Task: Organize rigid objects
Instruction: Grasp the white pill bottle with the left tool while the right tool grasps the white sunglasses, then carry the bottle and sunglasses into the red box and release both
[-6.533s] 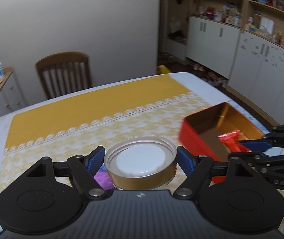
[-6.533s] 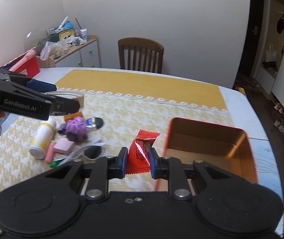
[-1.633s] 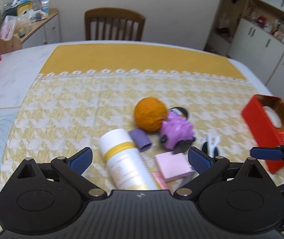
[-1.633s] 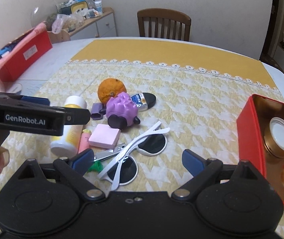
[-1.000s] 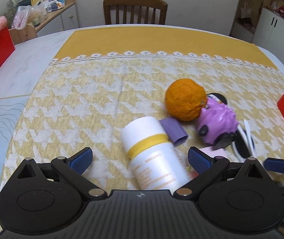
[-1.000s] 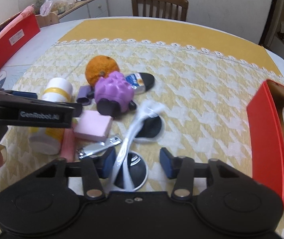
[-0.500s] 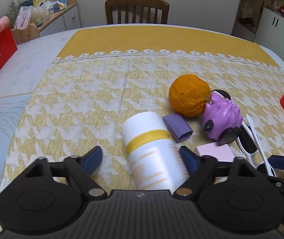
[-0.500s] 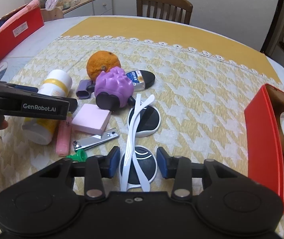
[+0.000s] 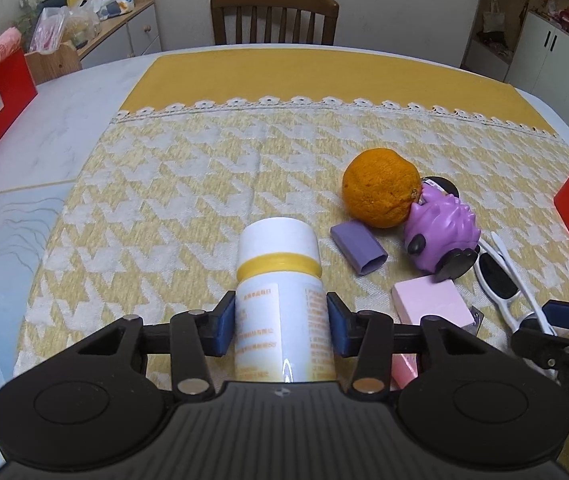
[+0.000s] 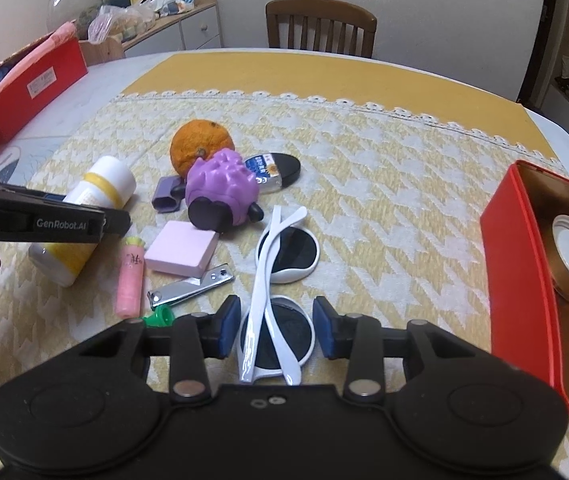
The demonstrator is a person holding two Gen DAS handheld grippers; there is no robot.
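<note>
1. The left claw [image 9: 281, 328] has just been closing and now has its pads against the sides of the white bottle [image 9: 280, 300], which lies on its side on the desk [image 9: 188, 184]; it looks clamped, though contact on the far side is hard to confirm.
2. The right claw [image 10: 276, 330] straddles the near lens of the white sunglasses [image 10: 280, 280], pads close beside the frame, not clearly pressing.
3. The bottle is stiff, smooth and round, likely to roll or slip; mid-body is the sound hold.
4. The sunglasses are light, with thin arms that could snag; take the lens rim.
5. The red tin [image 10: 520, 280] waits at the right.
</note>
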